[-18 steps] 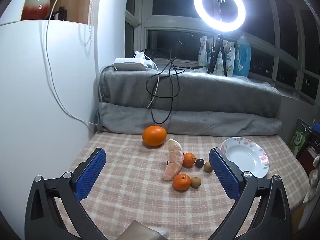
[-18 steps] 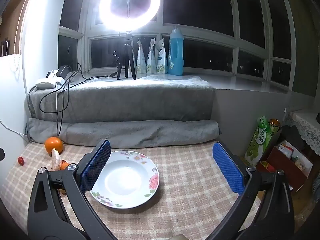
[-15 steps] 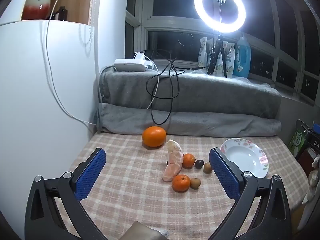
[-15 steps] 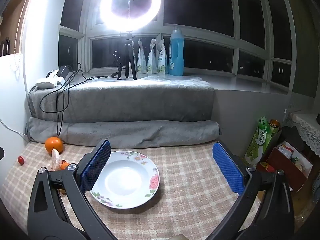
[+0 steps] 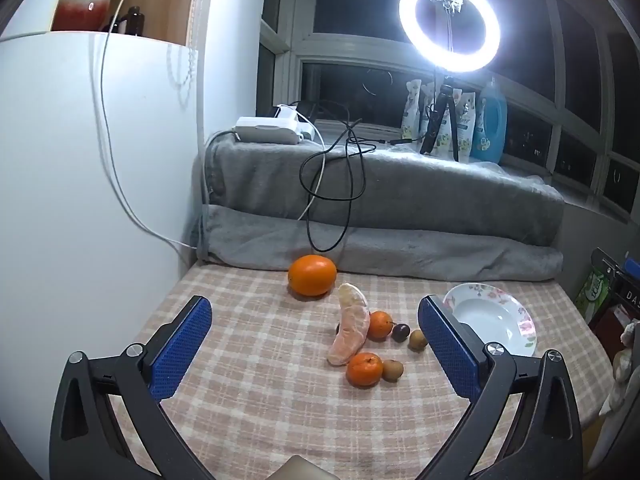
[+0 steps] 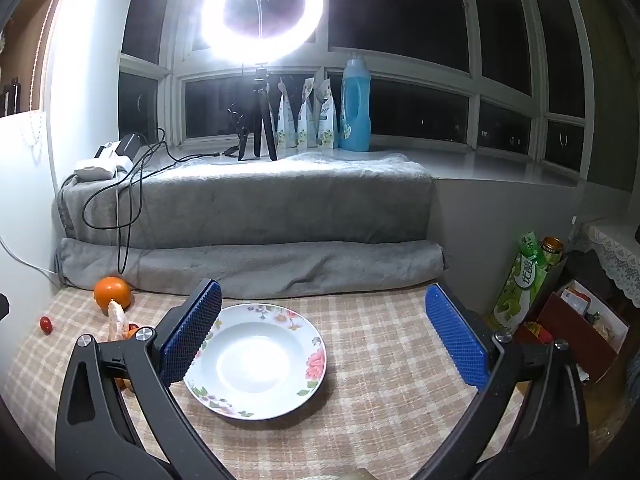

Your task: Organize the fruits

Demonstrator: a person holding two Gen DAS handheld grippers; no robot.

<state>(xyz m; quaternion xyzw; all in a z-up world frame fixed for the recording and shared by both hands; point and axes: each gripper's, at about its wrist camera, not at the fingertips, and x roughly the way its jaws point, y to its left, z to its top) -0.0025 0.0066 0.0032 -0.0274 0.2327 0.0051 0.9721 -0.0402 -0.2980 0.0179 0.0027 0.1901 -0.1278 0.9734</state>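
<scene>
Nothing plated yet — both sets of jaws wide and empty

Left to right across the checked worktop (image 5: pixel 248 412). Far left, seen only from the right wrist: a small red fruit (image 6: pixel 45 323), alone, well apart from the rest. Next, a large orange (image 5: pixel 312 275) close to the rolled grey blanket (image 5: pixel 400 248). Then the cluster: a peeled pomelo segment (image 5: pixel 350 330), two small tangerines (image 5: pixel 380 325) (image 5: pixel 364 369), a dark plum-like fruit (image 5: pixel 400 332), two brown longan-like fruits (image 5: pixel 417 339) (image 5: pixel 392 370), all touching or just beside one another. Right of these, the floral plate (image 6: pixel 308 328), nothing in it.

Left gripper (image 5: pixel 314 354): jaws wide, nothing between the pads, hanging above the worktop short of the cluster. Right gripper (image 6: pixel 322 330): jaws wide, empty, poised over the plate.

Judgement: task at its start. No fruit gathered; every piece left to move, presumably to the plate.
</scene>
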